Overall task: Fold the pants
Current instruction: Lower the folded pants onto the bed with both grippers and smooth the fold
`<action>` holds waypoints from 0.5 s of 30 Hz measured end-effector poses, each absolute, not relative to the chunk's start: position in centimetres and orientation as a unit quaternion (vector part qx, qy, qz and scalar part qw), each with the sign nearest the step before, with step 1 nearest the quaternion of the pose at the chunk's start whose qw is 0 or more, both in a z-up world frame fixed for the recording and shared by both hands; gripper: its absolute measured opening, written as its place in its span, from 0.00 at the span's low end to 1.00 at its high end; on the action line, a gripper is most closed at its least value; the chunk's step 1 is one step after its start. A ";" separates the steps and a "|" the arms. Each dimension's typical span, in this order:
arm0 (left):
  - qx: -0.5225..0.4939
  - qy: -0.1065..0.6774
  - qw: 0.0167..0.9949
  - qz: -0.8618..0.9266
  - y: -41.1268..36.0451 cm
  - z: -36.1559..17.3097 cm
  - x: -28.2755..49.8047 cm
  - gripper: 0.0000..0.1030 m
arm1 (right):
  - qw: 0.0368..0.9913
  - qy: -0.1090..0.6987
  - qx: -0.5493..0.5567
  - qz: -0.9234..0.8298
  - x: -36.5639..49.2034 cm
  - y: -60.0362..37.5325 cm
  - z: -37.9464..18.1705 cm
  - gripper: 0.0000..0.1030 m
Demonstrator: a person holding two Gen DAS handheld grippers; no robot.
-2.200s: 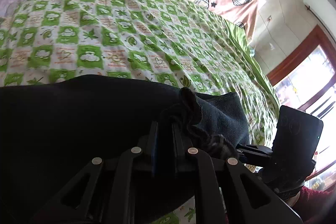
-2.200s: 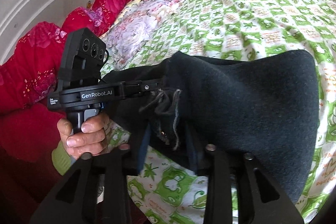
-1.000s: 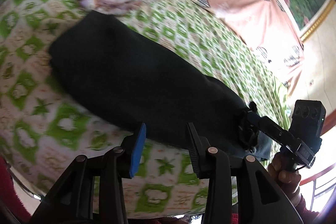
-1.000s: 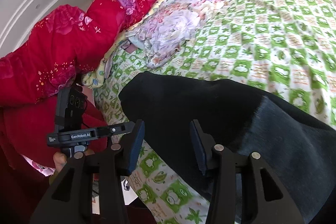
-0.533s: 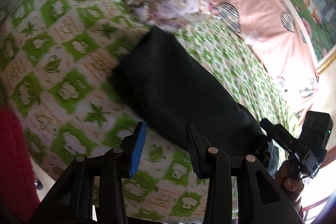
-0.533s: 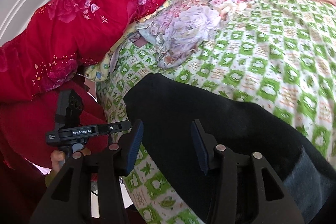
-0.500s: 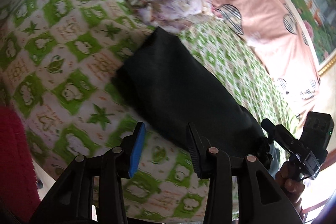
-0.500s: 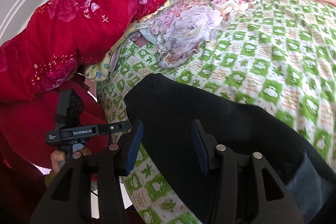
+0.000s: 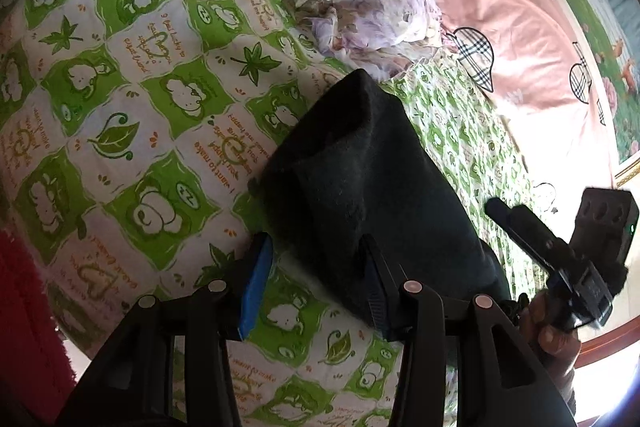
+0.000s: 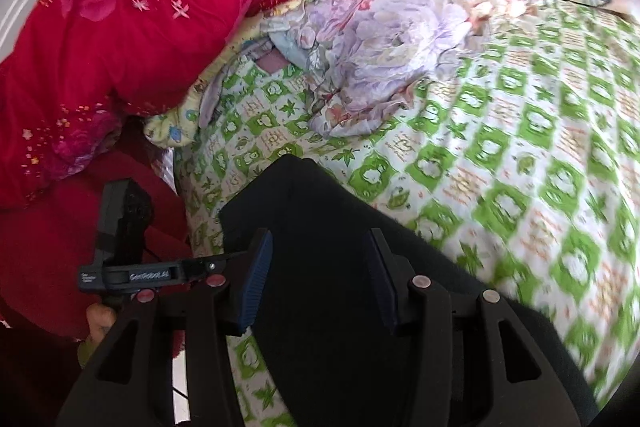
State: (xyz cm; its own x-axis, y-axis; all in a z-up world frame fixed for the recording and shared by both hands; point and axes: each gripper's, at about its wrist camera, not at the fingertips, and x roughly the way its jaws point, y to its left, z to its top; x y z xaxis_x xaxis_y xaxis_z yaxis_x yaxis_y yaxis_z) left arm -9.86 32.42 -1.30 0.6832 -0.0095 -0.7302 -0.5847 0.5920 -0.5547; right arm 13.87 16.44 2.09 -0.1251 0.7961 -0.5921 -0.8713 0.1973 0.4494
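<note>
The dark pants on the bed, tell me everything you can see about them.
The pants are near-black, of a soft, fuzzy-looking fabric, folded into a long thick bundle with layered edges at the near end. They lie flat on the green-and-white patterned bedsheet, near its edge. Both tools hover above them, open; neither visibly grips the cloth.

A green-checked bedsheet (image 9: 132, 107) covers the bed; far off lie a crumpled floral cloth (image 10: 384, 39), a red quilt (image 10: 120, 39) and a pink cover (image 9: 516, 39).

Bright daylight, dark fisheye corners — strong edge warping, motion blur at right of right-wrist view
</note>
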 end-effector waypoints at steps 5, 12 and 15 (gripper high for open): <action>-0.420 0.355 0.817 0.175 32.5 -1.8 -9.4 0.44 | 0.640 0.414 -0.096 0.640 14.5 20.3 1.5 0.48; -0.426 0.354 0.815 0.174 32.7 -2.0 -8.9 0.44 | 0.612 0.416 -0.165 0.652 14.5 25.6 0.4 0.48; -0.428 0.353 0.814 0.174 32.9 -2.2 -8.8 0.44 | 0.593 0.421 -0.194 0.659 14.1 27.2 -0.5 0.48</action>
State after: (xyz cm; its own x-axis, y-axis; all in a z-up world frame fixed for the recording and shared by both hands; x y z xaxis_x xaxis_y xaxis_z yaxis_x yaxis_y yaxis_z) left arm -8.76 32.87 -2.16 0.6906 -0.0189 -0.7229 -0.5847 0.5737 -0.5736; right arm 14.07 27.17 -0.47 -0.2225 0.6177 -0.7543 -0.9442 0.0563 0.3246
